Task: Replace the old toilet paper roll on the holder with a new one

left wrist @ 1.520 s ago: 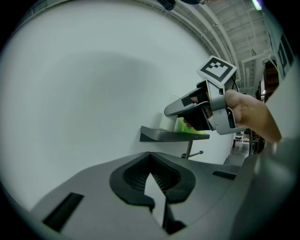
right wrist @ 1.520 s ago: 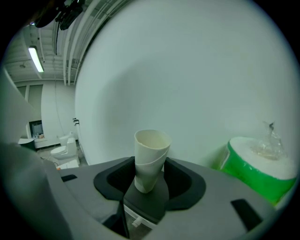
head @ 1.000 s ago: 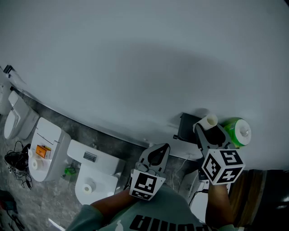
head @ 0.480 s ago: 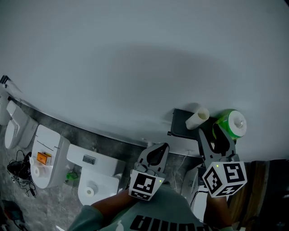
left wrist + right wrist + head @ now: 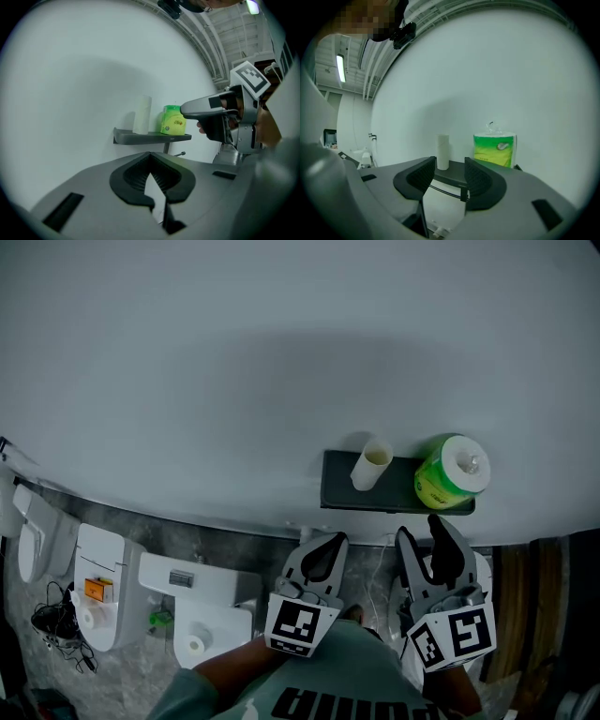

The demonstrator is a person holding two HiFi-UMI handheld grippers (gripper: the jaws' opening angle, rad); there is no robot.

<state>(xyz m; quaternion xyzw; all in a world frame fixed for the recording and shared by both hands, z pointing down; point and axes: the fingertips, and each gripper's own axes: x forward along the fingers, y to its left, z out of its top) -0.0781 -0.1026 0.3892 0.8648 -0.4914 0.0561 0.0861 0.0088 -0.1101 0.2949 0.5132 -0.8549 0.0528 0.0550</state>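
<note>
A dark shelf (image 5: 337,491) is fixed to the white wall. On it stand an empty cardboard tube (image 5: 372,465), upright at the left, and a new roll in green wrapping (image 5: 450,472) at the right. My right gripper (image 5: 424,532) hangs below and in front of the shelf. Its jaws are apart and closing a little, with nothing between them. In the right gripper view the tube (image 5: 443,152) and the green roll (image 5: 494,149) stand beyond the jaws. My left gripper (image 5: 325,542) is shut and empty, further left and short of the shelf (image 5: 140,137). A thin metal bar (image 5: 177,153) sticks out under the shelf.
White toilets (image 5: 197,615) stand in a row along the wall at the lower left, one with a small paper roll (image 5: 195,645) on it. A tangle of cables (image 5: 56,620) lies on the floor. A brown panel (image 5: 525,615) is at the right.
The cardboard tube was at my right gripper's tips, then lay tilted on the shelf; now it stands upright there. The right gripper has drawn back from it. The left gripper barely shifted.
</note>
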